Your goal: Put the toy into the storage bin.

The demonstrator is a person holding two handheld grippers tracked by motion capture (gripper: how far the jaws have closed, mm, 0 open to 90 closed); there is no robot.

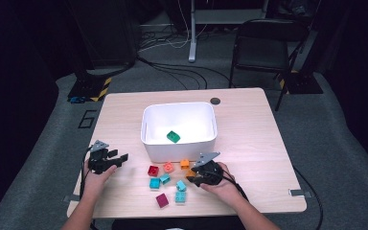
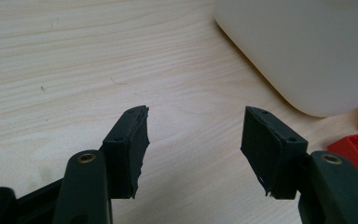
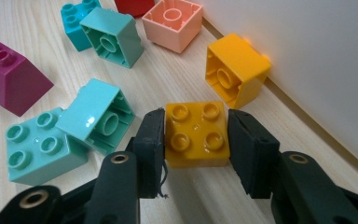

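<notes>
The yellow brick (image 3: 196,134) sits flat on the desk (image 3: 37,196), studs up, between the jaws of the right tongs (image 3: 196,144). It is square, four studs in two rows, with no long axis to speak of; its sides run roughly parallel to the pads. It is a glossy orange-yellow. The left pad seems to touch its side and the right pad stands just beside it, though whether they press is hard to tell, so I would not call it gripped.

A second yellow brick (image 3: 235,70) lies tipped on its side against the white bin (image 3: 317,70), hollow underside showing. The right gripper view gives these details; in the high view the right tongs (image 1: 197,178) cover the brick, near the bin (image 1: 179,149), which holds a green brick (image 1: 173,136).

The left tongs (image 2: 193,135) gape over bare desk, holding nothing.
</notes>
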